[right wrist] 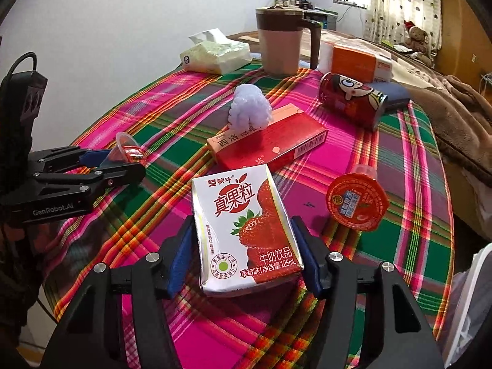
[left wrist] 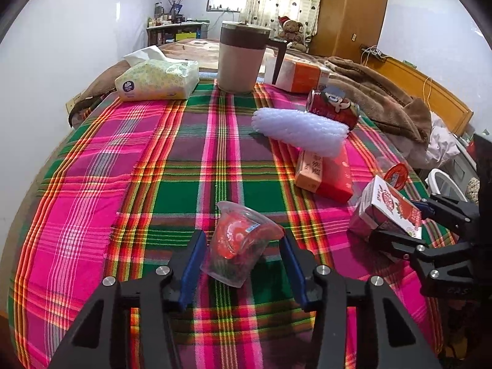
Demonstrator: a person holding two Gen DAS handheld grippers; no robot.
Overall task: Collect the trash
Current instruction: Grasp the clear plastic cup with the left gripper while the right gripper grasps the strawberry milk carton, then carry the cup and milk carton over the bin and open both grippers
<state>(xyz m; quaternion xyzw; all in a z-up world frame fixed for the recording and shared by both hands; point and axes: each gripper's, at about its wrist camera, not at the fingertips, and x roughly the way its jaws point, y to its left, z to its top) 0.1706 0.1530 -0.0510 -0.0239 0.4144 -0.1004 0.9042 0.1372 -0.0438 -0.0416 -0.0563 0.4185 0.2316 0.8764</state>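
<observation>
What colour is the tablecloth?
The tablecloth is a bright plaid of pink, green, orange and yellow stripes, clearest in the left wrist view.

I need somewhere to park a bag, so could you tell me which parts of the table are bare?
Bare cloth runs down the left side, bordered by the tissue pack, the foam and the left tool. The right side is crowded: can, red box, carton, jelly cup.

The left gripper (left wrist: 243, 240) brackets a clear plastic cup (left wrist: 241, 243) lying on the plaid cloth (left wrist: 123, 169) — fingers apart; the right gripper (left wrist: 396, 218) clasps a milk carton (left wrist: 389, 209).
</observation>
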